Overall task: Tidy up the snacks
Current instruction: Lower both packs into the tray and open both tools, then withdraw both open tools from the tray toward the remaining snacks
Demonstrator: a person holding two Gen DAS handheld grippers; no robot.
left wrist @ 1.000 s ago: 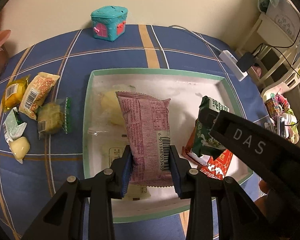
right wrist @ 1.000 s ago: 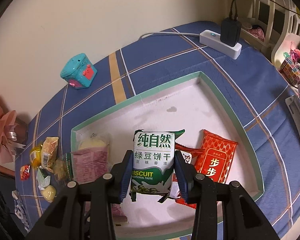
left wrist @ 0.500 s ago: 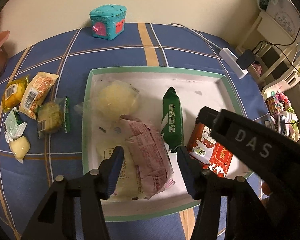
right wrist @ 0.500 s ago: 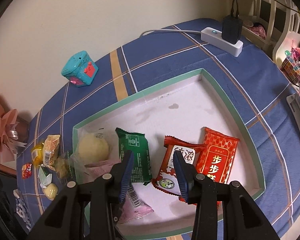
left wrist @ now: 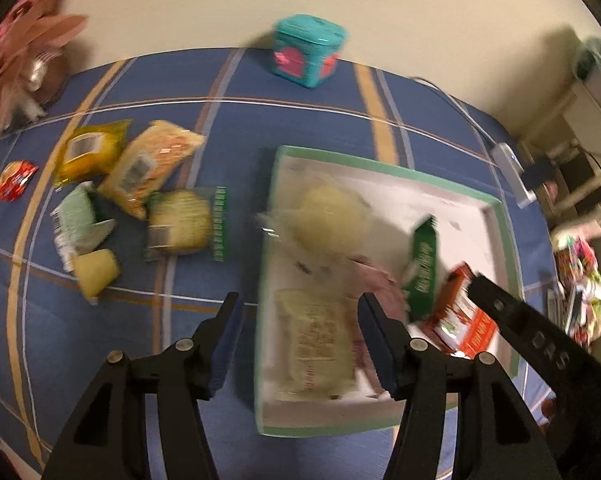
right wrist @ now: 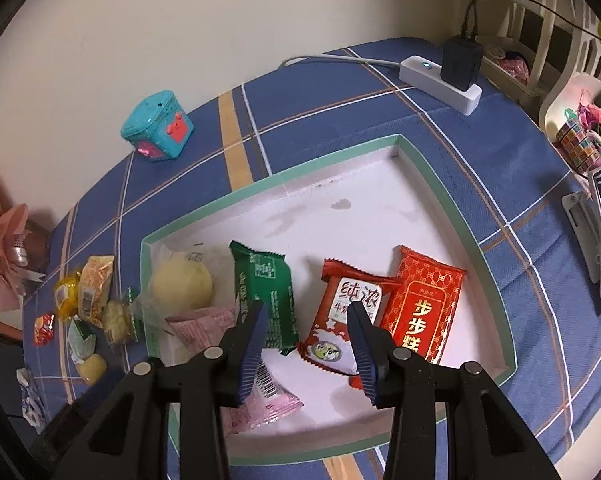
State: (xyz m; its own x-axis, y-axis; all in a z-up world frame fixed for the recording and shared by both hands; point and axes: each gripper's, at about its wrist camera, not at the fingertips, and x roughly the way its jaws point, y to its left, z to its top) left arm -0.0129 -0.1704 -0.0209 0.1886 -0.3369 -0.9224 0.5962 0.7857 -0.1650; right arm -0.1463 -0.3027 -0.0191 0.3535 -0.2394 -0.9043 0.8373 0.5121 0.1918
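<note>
**Both claws empty, loose snacks still outside the tray**

We had the left gripper point(left wrist: 300, 344) above the left rim of the shallow white cardboard tray with the green edge point(left wrist: 384, 168). Its jaws were opening, nothing between them. The view was smeared, so small details there were unreadable.

We had the right gripper point(right wrist: 308, 344) over the tray's near half, jaws slightly apart and pinching nothing.

Inside the tray: green foil biscuit pack point(right wrist: 265, 292), pale round bun in clear wrap point(right wrist: 182, 285), pink crinkled wrapper point(right wrist: 256, 400), red-and-white milk-candy pack point(right wrist: 346, 320), red patterned pack point(right wrist: 422, 312). They lay flat and partly overlapping, dropped rather than lined up, by our reading.

Left of the tray, on the blue plaid cloth point(left wrist: 180, 340), sat the unsorted cluster: yellow foil pack point(left wrist: 90, 152), orange-speckled pack point(left wrist: 152, 164), round cake in a green-edged wrapper point(left wrist: 184, 224), pale green torn-looking pack point(left wrist: 78, 220), small yellow block point(left wrist: 96, 270), small red sachet point(left wrist: 14, 180) furthest out.

We judged the cake pack the likely next pick: nearest the tray, clear on its sides.
</note>
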